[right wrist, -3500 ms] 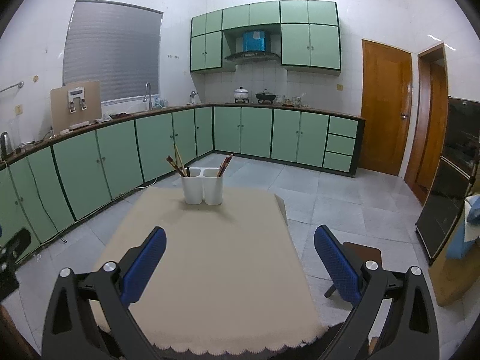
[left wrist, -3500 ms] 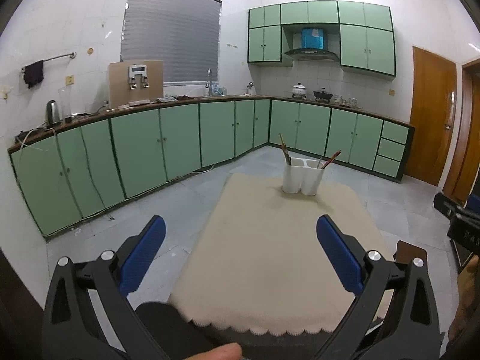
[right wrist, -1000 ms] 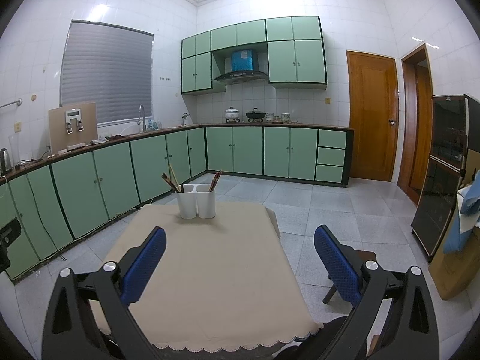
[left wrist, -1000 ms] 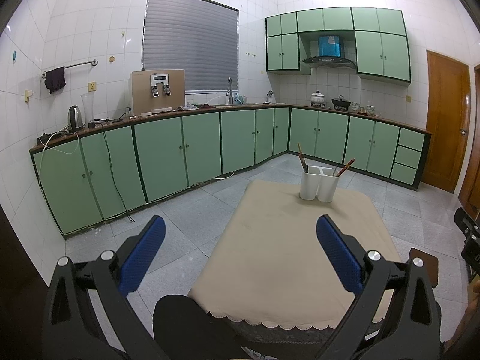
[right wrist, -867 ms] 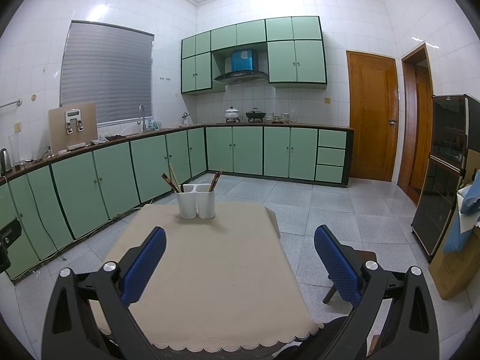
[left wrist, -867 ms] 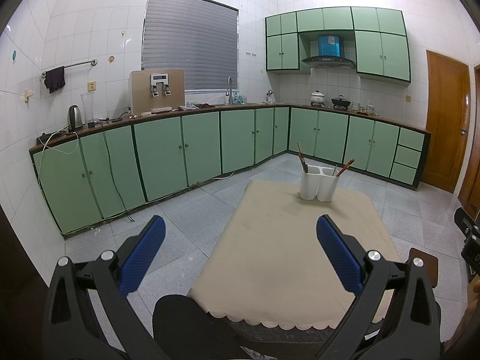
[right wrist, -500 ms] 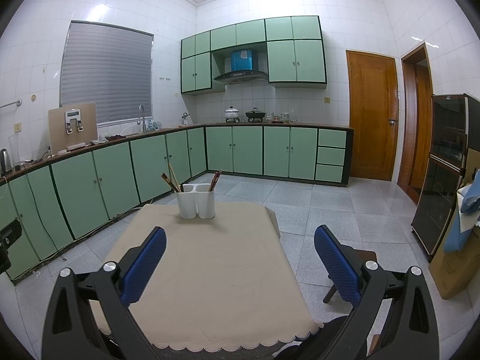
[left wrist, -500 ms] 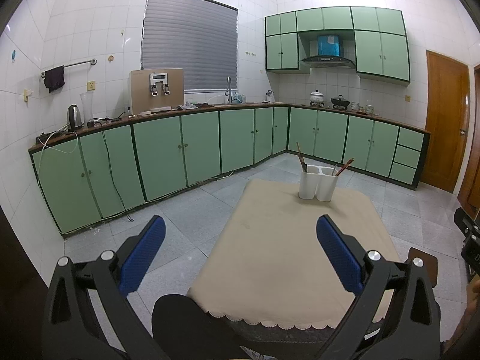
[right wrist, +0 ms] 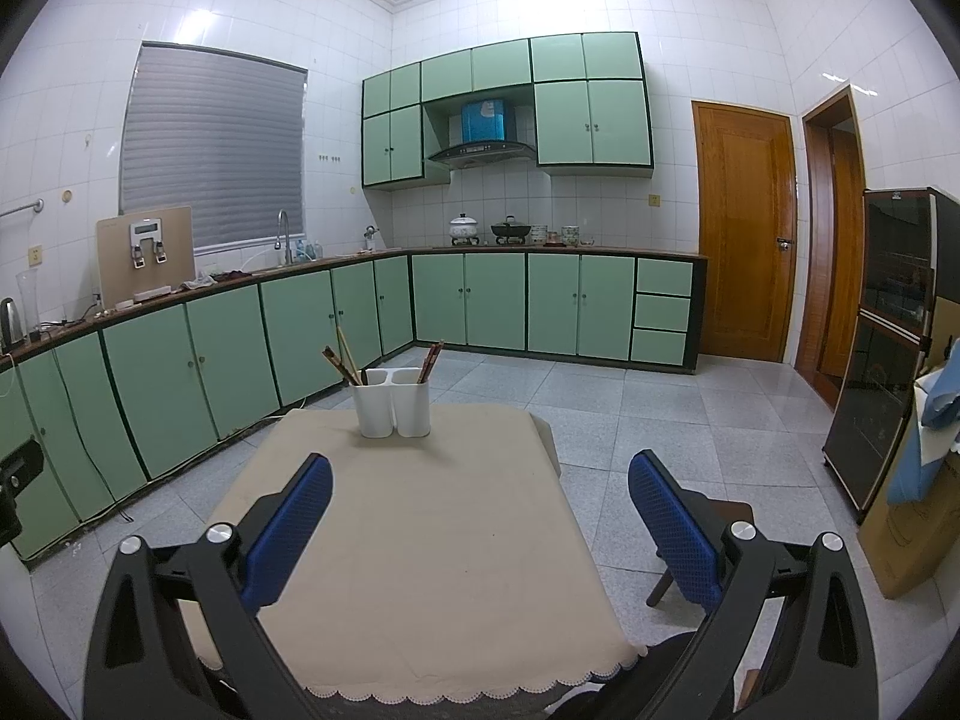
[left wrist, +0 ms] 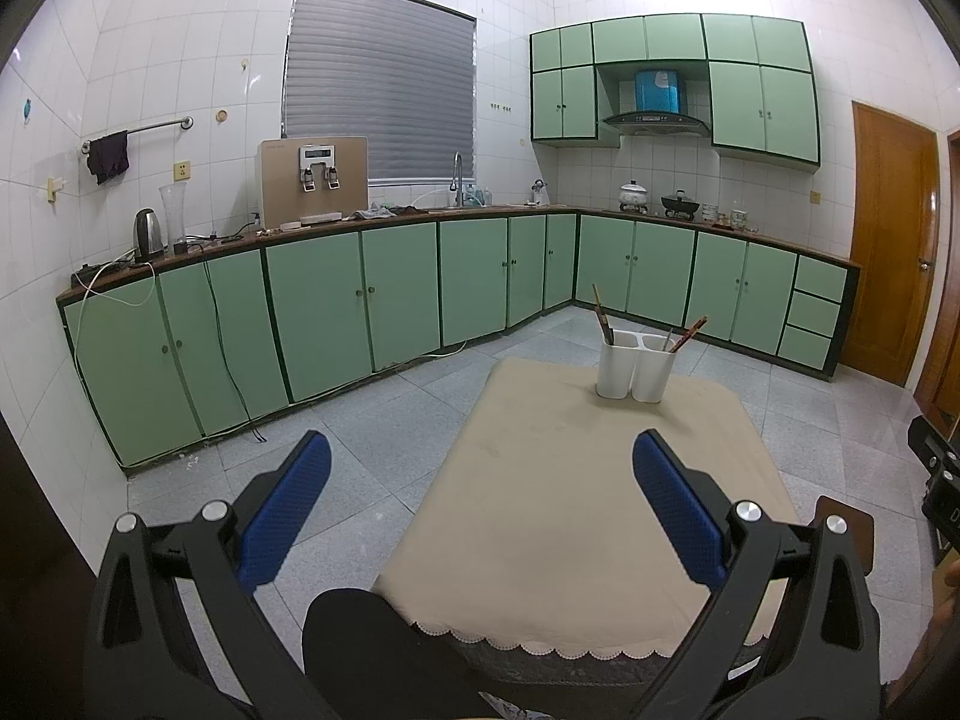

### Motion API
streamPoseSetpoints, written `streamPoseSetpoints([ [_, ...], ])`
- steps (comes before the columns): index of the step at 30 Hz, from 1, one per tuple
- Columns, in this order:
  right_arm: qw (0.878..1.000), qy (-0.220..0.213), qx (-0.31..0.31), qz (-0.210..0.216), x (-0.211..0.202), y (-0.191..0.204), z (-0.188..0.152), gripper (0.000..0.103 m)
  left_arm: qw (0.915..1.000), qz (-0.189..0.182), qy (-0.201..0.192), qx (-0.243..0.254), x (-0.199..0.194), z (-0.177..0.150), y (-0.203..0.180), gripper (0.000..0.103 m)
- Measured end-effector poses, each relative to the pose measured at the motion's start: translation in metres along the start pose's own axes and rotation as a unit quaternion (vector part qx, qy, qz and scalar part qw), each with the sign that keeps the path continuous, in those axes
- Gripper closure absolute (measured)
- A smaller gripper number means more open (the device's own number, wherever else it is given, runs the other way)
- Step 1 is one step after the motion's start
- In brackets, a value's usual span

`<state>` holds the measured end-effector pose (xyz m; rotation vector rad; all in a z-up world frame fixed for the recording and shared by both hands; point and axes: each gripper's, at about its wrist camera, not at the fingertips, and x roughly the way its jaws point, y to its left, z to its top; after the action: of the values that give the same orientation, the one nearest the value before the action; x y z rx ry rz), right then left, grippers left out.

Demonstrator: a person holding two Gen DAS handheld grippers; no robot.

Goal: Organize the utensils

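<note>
From the left wrist view, the left gripper (left wrist: 481, 468) is spread wide and holds nothing. It hangs off the near left corner of the table (left wrist: 576, 510), which is covered with a beige cloth. The white two-cup utensil holder (left wrist: 635, 365) stands upright at the far end of the table, ahead of the claw and somewhat to its right, well apart from it. Brown chopsticks (left wrist: 602, 312) lean out of the holder's left cup, their long axis steep and tipped leftward; another pair (left wrist: 690, 333) leans rightward out of the right cup, with a thin pale utensil beside it that is too small to name.

From the right wrist view, the right gripper (right wrist: 480, 483) is likewise spread and empty, poised over the near end of the table (right wrist: 432, 570). The utensil holder (right wrist: 393, 401) lies nearly straight ahead, slightly left, with bare cloth between. Chopsticks (right wrist: 342, 360) fan left from one cup, and another pair (right wrist: 431, 360) tilts right from the other.

Neither claw looks clearly nearer, but the right one is better lined up, needing a straight forward reach.
</note>
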<state>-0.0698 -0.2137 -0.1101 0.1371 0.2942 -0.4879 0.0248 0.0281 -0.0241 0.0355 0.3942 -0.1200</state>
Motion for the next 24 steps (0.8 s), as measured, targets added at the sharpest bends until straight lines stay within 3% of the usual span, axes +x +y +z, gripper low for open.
streamPoseSetpoints([
  [24, 1.0, 0.003, 0.002, 0.0, 0.0002, -0.0012, 0.0018, 0.006, 1.0, -0.001, 0.0, 0.0, 0.0004, 0.0, -0.0003, 0.005],
])
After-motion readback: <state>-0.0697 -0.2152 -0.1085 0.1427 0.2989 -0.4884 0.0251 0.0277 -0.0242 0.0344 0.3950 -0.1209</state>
